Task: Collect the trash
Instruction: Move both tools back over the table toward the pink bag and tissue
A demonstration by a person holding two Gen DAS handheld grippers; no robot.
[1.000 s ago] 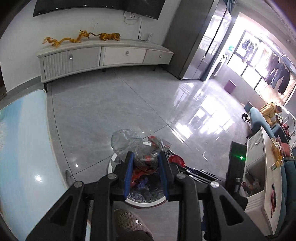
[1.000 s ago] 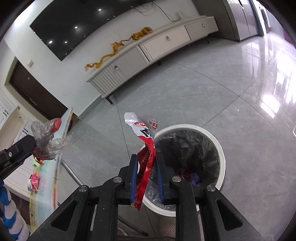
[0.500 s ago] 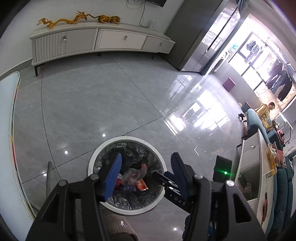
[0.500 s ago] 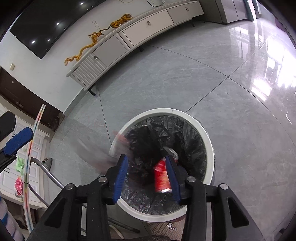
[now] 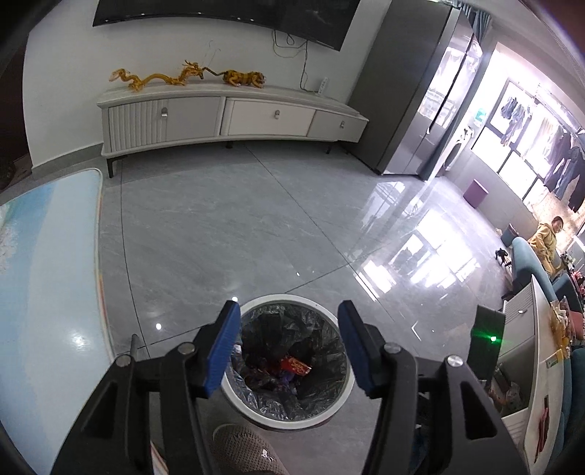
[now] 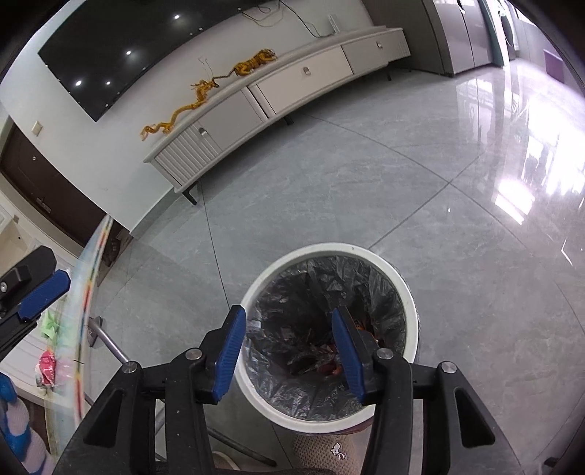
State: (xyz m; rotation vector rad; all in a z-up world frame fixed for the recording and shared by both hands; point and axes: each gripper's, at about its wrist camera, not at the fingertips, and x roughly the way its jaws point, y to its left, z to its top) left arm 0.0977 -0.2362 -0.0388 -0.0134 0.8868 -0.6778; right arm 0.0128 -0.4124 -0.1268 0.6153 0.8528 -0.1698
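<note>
Grippers spread above white bin (image 5: pixel 234 396), left gripper (image 5: pixel 289 347) empty, right gripper (image 6: pixel 289 347) just widened, wrappers (image 5: pixel 294 365) seemingly inside.

White bin (image 6: pixel 409 303) — black liner (image 6: pixel 365 281); blue-padded tongs (image 6: pixel 289 350).

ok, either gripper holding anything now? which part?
Nothing. Left gripper and right gripper have just opened, empty, above the trash bin.

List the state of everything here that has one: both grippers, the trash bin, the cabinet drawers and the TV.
left gripper: open, nothing between its fingers
right gripper: open, empty
trash bin: uncovered, black liner in, wrappers at the bottom
red wrapper: lying inside the bin
cabinet drawers: closed
TV: screen dark
</note>
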